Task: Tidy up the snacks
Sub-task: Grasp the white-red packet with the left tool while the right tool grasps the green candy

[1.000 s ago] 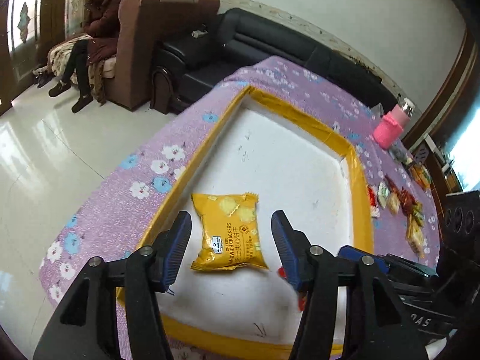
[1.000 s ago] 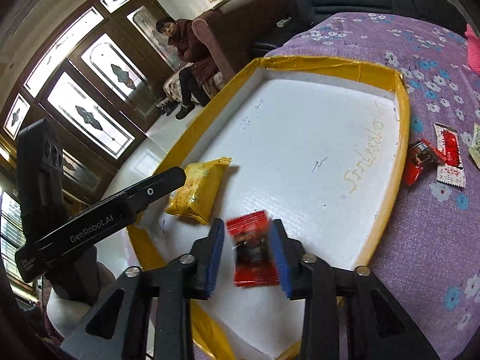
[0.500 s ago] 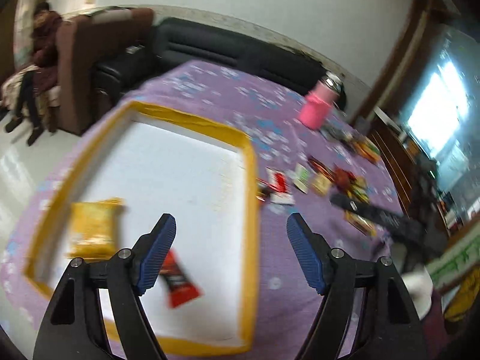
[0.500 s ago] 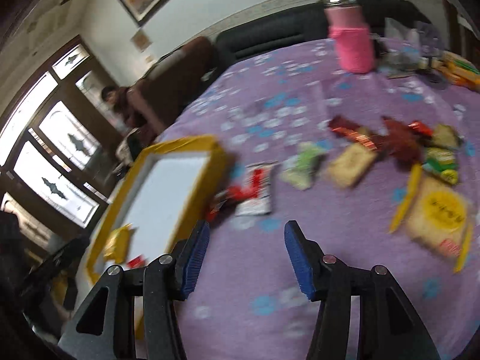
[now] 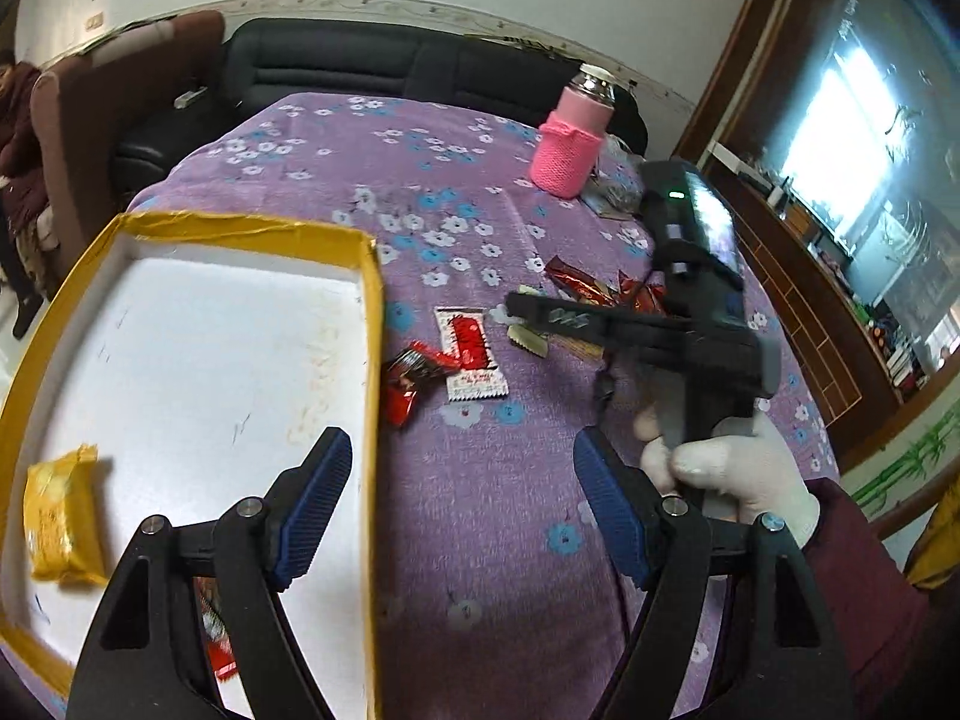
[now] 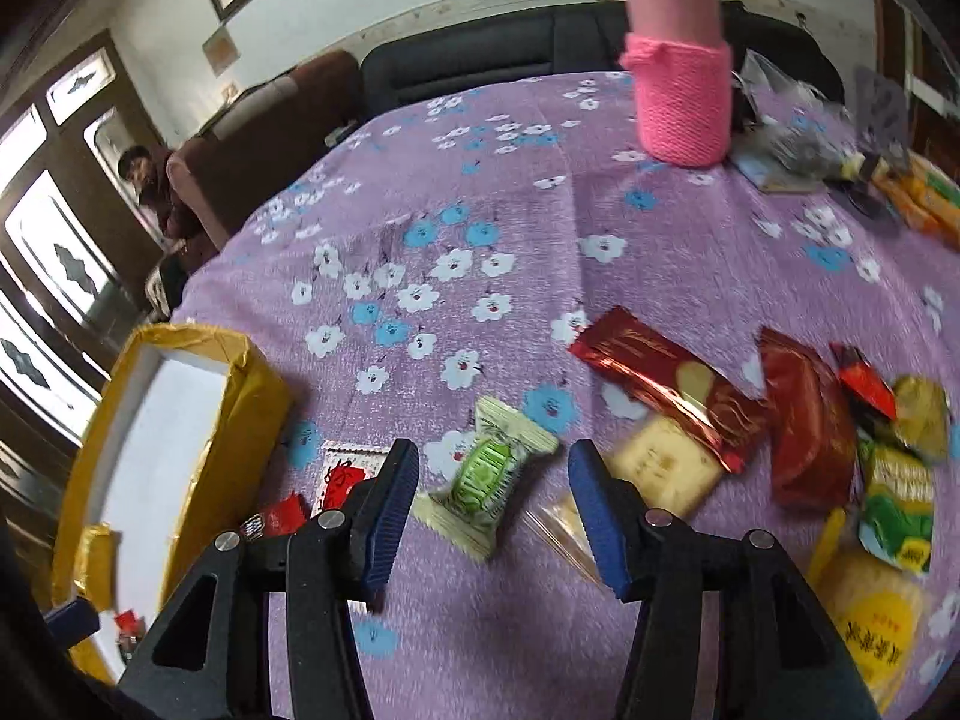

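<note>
- A green-and-cream wrapped snack (image 6: 489, 480) lies on the purple flowered desk (image 6: 492, 252), between the right gripper's (image 6: 489, 510) wide-open, empty jaws.
- The left gripper (image 5: 459, 510), jaws spread empty, hovers over the yellow-rimmed white tray (image 5: 369, 324) edge.
- A yellow cracker packet (image 5: 60, 531) lies inside it.

Both wrist views look down over the purple tablecloth (image 5: 480, 480), sharing the pink bottle (image 6: 681, 84).
</note>
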The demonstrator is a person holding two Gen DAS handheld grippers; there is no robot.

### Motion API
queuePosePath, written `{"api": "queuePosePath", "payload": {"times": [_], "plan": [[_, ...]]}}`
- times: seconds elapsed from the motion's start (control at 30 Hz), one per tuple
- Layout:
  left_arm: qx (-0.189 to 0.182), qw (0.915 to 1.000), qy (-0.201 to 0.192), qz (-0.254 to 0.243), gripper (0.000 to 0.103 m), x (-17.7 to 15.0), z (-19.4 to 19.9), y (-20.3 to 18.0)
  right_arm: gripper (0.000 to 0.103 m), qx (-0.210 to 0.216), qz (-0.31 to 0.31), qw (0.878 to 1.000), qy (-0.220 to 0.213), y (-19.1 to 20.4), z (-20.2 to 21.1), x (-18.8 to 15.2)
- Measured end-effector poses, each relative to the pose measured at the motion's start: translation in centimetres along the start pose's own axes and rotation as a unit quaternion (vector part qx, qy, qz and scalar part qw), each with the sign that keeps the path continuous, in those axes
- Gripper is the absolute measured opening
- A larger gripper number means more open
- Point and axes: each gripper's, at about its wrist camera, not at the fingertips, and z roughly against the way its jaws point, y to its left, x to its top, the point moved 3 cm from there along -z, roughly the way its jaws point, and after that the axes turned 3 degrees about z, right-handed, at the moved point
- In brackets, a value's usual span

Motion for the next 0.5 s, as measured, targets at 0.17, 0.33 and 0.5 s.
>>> {"api": "queuePosePath", "payload": {"times": [0.17,0.33,0.5], "plan": [[0.004,0.9999,0.005,-0.014,0.076,1.4,-1.7,-1.0,0.020,-0.025,0.038,0.999,0.008,0.8,-1.0,-0.8],[0.016,0.9981,0.027,-0.054,0.062,3.2,-4.3,-2.9,0.020,0.004,0.013,1.000,0.025,-1.0,1.8,-3.8],[0.058,0.9918,0.080,-0.081,0.062,4.6,-10.0,-4.0,0.020,0.049,-0.021,0.998,0.018,-3.2,5.5,-8.1]]}}
